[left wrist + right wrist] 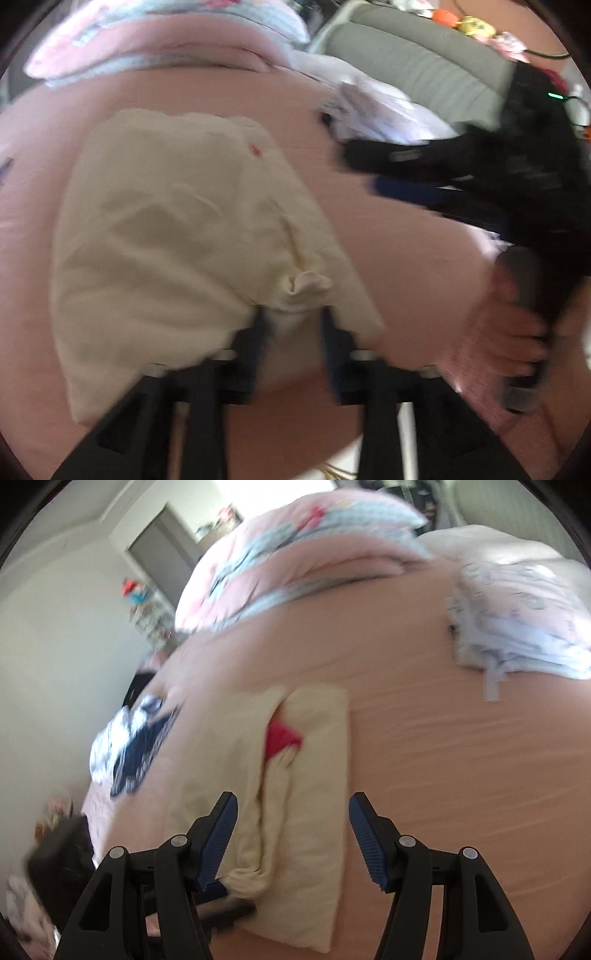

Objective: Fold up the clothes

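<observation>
A cream garment (pixel 166 240) lies partly folded on the pink bed sheet (pixel 406 266). In the left wrist view my left gripper (pixel 295 325) is shut on a bunched edge of it at the near side. The right wrist view shows the same garment (pixel 306 849) folded lengthwise, with a red patch (pixel 280 738) showing in the fold. My right gripper (pixel 293 830) hovers open just above it, with nothing between the blue pads. That gripper (pixel 364 170) also shows to the right of the cloth, blurred. The left gripper (pixel 221 897) holds the garment's near left corner.
A pink and blue quilt (pixel 295 554) is heaped at the far end of the bed. Folded white patterned clothes (pixel 517 627) lie at the right. A blue and white garment (pixel 136 738) sits at the left edge. A hand (pixel 517 332) grips the right tool's handle.
</observation>
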A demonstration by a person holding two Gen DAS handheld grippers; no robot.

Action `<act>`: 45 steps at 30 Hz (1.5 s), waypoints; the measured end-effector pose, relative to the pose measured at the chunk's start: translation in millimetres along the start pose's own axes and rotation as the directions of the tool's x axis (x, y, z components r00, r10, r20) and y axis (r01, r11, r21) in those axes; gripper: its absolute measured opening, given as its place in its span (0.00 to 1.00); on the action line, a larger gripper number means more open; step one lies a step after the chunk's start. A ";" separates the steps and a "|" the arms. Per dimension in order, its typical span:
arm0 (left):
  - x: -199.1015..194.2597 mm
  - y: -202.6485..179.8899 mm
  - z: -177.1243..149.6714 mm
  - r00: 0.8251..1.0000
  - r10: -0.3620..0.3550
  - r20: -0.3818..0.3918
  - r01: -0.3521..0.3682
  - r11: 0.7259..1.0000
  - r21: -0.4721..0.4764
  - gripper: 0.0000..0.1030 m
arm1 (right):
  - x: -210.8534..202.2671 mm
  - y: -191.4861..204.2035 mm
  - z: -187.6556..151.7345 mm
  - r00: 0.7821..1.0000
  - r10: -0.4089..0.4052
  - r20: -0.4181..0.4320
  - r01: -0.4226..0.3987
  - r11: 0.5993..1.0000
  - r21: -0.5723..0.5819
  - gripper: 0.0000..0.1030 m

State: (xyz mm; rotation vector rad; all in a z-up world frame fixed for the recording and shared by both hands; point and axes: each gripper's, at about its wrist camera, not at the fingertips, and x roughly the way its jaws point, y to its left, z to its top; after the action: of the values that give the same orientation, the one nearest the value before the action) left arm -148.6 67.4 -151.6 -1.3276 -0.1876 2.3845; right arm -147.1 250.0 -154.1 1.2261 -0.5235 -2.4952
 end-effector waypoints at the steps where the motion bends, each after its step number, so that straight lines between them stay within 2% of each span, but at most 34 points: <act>1: -4.3 2.2 -3.6 1.000 -0.008 0.001 0.008 1.000 -0.002 0.56 | 8.2 5.7 -2.7 0.999 0.027 -0.031 -0.027 1.000 -0.009 0.60; 2: -8.5 4.3 -7.1 1.000 -0.015 0.001 0.015 1.000 -0.004 0.56 | 14.6 10.6 -6.2 0.998 0.038 -0.052 -0.039 0.999 -0.019 0.61; 5: -21.3 10.8 -17.8 0.999 -0.038 0.003 0.038 0.999 -0.009 0.56 | 30.7 22.0 -15.7 0.996 0.001 -0.094 -0.008 0.997 -0.072 0.61; 6: -26.7 18.5 -19.7 0.999 -0.033 0.014 0.034 0.999 -0.034 0.56 | 36.1 25.7 -18.9 0.994 -0.006 -0.108 -0.003 0.996 -0.088 0.61; 8: -34.1 38.9 -20.2 0.999 -0.016 0.045 0.021 0.994 -0.103 0.56 | 46.2 32.1 -23.6 0.990 0.040 -0.132 -0.052 0.995 -0.084 0.60; 9: -36.2 47.2 -19.8 0.998 -0.003 0.057 0.011 0.990 -0.140 0.56 | 51.1 35.4 -25.2 0.989 0.053 -0.136 -0.064 0.995 -0.082 0.56; 11: -39.5 63.0 -18.5 0.997 0.018 0.076 -0.002 0.978 -0.207 0.56 | 59.6 44.1 -26.4 0.992 -0.034 -0.123 0.018 0.991 -0.130 0.48; 12: -41.1 67.8 -20.2 0.996 0.015 0.089 0.006 0.974 -0.228 0.56 | 59.6 42.8 -26.2 0.992 -0.046 -0.117 0.031 0.991 -0.128 0.40; 14: -47.2 71.2 -20.6 0.992 0.008 0.122 0.022 0.969 -0.245 0.56 | 59.6 40.0 -25.7 0.992 -0.066 -0.105 0.053 0.991 -0.122 0.39; 20: -38.9 81.1 -24.4 0.992 0.005 0.122 0.033 0.952 -0.303 0.56 | 62.8 27.2 -23.2 0.993 0.040 -0.115 -0.043 0.999 -0.021 0.41; 21: -37.4 80.1 -24.5 0.993 0.009 0.119 0.028 0.952 -0.304 0.56 | 62.7 31.3 -22.7 0.992 0.059 -0.110 -0.062 0.998 -0.024 0.32; 22: -36.0 78.6 -24.6 0.993 0.013 0.115 0.023 0.953 -0.303 0.56 | 62.5 35.4 -22.2 0.991 0.077 -0.105 -0.081 0.996 -0.028 0.18; 25: -34.0 79.3 -23.0 0.994 0.022 0.107 0.011 0.953 -0.302 0.57 | 52.6 50.3 -21.8 0.996 0.052 -0.077 -0.060 0.993 -0.103 0.09; 27: -31.1 83.7 -20.0 0.994 0.024 0.109 0.013 0.945 -0.328 0.57 | 38.6 51.2 -20.6 0.995 0.093 -0.046 -0.097 0.989 -0.112 0.07; 28: -30.8 86.0 -19.2 0.994 0.019 0.112 0.020 0.938 -0.345 0.58 | 28.7 48.4 -18.9 0.985 0.171 -0.031 -0.173 0.981 -0.086 0.06; 29: -31.0 86.7 -19.7 0.993 0.010 0.119 0.033 0.935 -0.353 0.59 | 23.9 49.5 -16.9 0.985 0.174 -0.018 -0.175 0.981 -0.086 0.06; 32: -32.7 83.9 -20.0 0.991 -0.001 0.134 0.048 0.935 -0.350 0.59 | 11.7 48.2 -21.3 0.996 0.086 0.004 -0.084 0.987 -0.139 0.06; 35: -33.8 76.9 -18.6 0.990 0.005 0.138 0.039 0.947 -0.317 0.59 | -1.6 36.0 -28.0 0.999 0.039 0.006 -0.038 0.992 -0.116 0.05; 38: -32.1 74.0 -17.0 0.990 0.002 0.140 0.042 0.951 -0.308 0.59 | -21.9 26.9 -32.6 0.998 -0.039 0.044 0.044 0.991 -0.127 0.05; 40: -28.9 73.6 -16.3 0.990 -0.010 0.137 0.052 0.950 -0.309 0.60 | -8.7 14.8 -36.0 0.992 -0.123 -0.041 0.116 0.984 -0.135 0.10; 41: -26.9 73.1 -14.8 0.991 -0.018 0.135 0.059 0.950 -0.308 0.60 | 3.3 6.9 -36.3 0.987 -0.128 -0.102 0.117 0.987 -0.108 0.10; 43: -26.6 68.7 -8.6 0.990 -0.019 0.143 0.059 0.957 -0.284 0.60 | 15.7 -5.6 -35.8 0.981 -0.112 -0.155 0.110 0.994 -0.027 0.13; 44: -28.4 66.0 -5.6 0.989 0.000 0.148 0.040 0.963 -0.266 0.60 | 20.2 -10.7 -35.1 0.979 -0.103 -0.174 0.106 0.994 0.010 0.14; 45: -29.2 62.5 -1.8 0.989 0.031 0.147 0.004 0.972 -0.236 0.60 | 12.7 -8.8 -31.2 0.985 -0.094 -0.143 0.097 0.995 0.012 0.16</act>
State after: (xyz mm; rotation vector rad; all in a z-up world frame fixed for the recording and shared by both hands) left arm -151.0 -1.5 -148.8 -1.2501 -0.5210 2.5374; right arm -130.4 246.5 -184.5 1.4555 -0.4628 -2.4606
